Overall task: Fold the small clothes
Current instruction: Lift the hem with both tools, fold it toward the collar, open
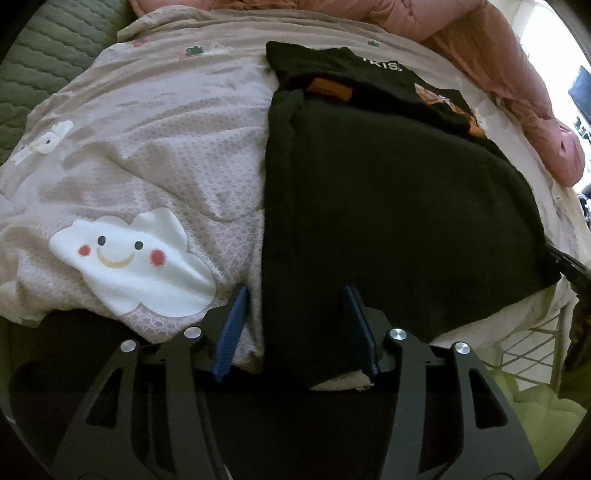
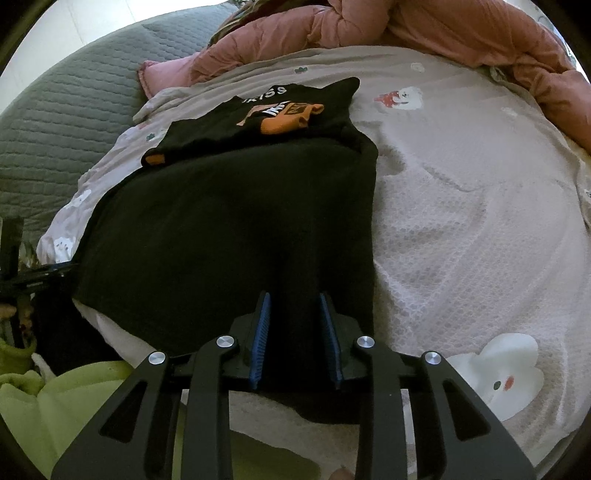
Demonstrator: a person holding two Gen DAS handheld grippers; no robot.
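Note:
A small black garment (image 1: 388, 206) with orange trim and white letters lies spread on a beige bed cover (image 1: 155, 147). Its near part is folded over the printed far part. My left gripper (image 1: 297, 291) is open, its jaws on either side of the garment's near left corner. In the right wrist view the same garment (image 2: 229, 221) lies ahead. My right gripper (image 2: 295, 299) is open over the garment's near right hem, with black cloth between the blue pads (image 2: 260, 343). The other gripper's tip (image 2: 40, 275) shows at the left edge.
A pink quilt (image 2: 443, 33) is bunched at the far side of the bed. A grey-green quilted cover (image 2: 62, 110) lies to the left. A white cloud patch (image 1: 133, 262) marks the beige cover. Green cloth (image 2: 74, 406) and a wire basket (image 1: 528, 350) sit beside the near edge.

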